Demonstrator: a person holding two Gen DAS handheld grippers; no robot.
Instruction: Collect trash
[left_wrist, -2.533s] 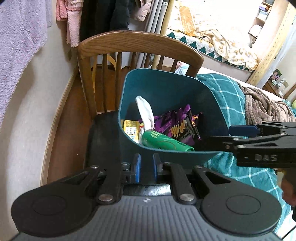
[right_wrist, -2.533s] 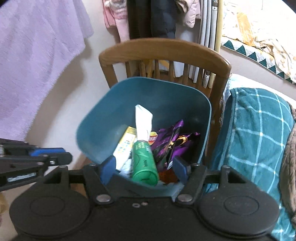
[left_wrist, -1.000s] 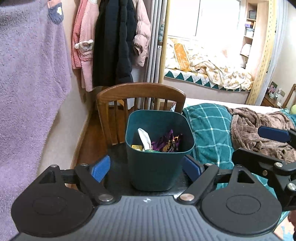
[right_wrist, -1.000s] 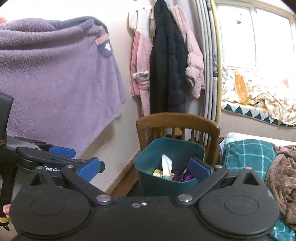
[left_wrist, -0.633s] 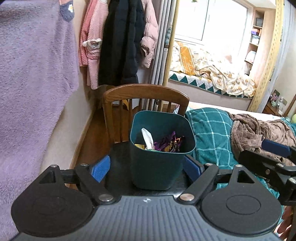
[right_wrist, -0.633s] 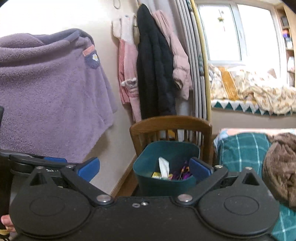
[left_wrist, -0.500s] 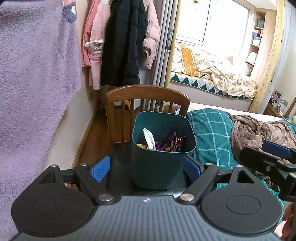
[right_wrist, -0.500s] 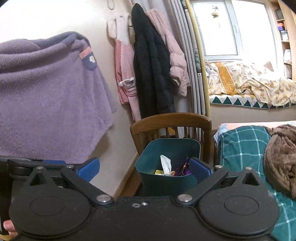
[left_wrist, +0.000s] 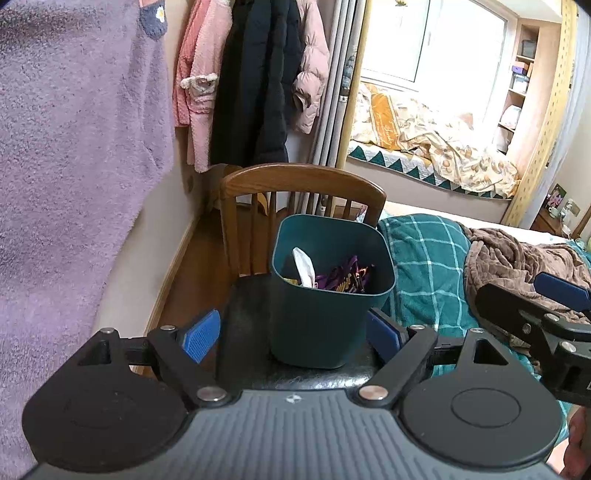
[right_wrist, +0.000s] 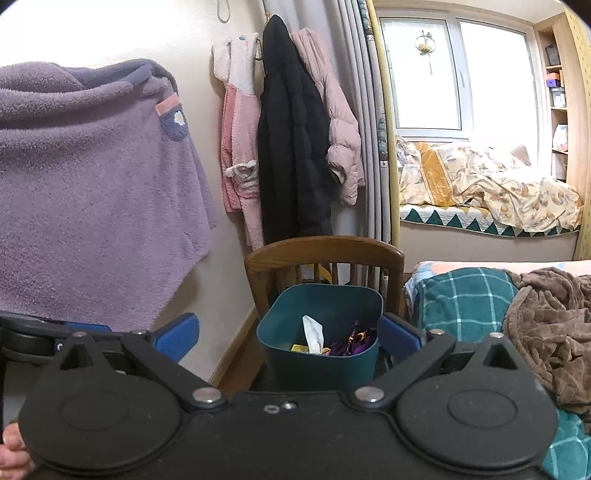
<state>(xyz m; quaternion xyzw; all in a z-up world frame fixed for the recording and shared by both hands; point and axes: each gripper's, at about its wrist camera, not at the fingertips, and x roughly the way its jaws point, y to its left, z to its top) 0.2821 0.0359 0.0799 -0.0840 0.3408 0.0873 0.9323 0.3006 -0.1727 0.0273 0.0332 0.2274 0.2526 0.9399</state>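
Observation:
A teal trash bin (left_wrist: 325, 325) stands upright on the black seat of a wooden chair (left_wrist: 303, 181). Inside it are a white tissue (left_wrist: 304, 266), purple wrappers (left_wrist: 345, 278) and a bit of yellow packaging. It also shows in the right wrist view (right_wrist: 321, 363), with the tissue (right_wrist: 313, 334) sticking up. My left gripper (left_wrist: 291, 334) is open and empty, just in front of the bin. My right gripper (right_wrist: 288, 338) is open and empty, further back from the bin. The right gripper also shows at the right edge of the left wrist view (left_wrist: 532, 314).
A purple fleece robe (right_wrist: 92, 206) hangs on the wall at left. Pink and black coats (right_wrist: 288, 147) hang behind the chair. A bed with a teal checked blanket (left_wrist: 424, 266) and a brown throw (left_wrist: 517, 258) lies right of the chair. Wooden floor runs along the wall.
Both grippers let go of the bin, opened and pulled back and up from it. The bin now stands upright on the chair seat, smaller in both views.

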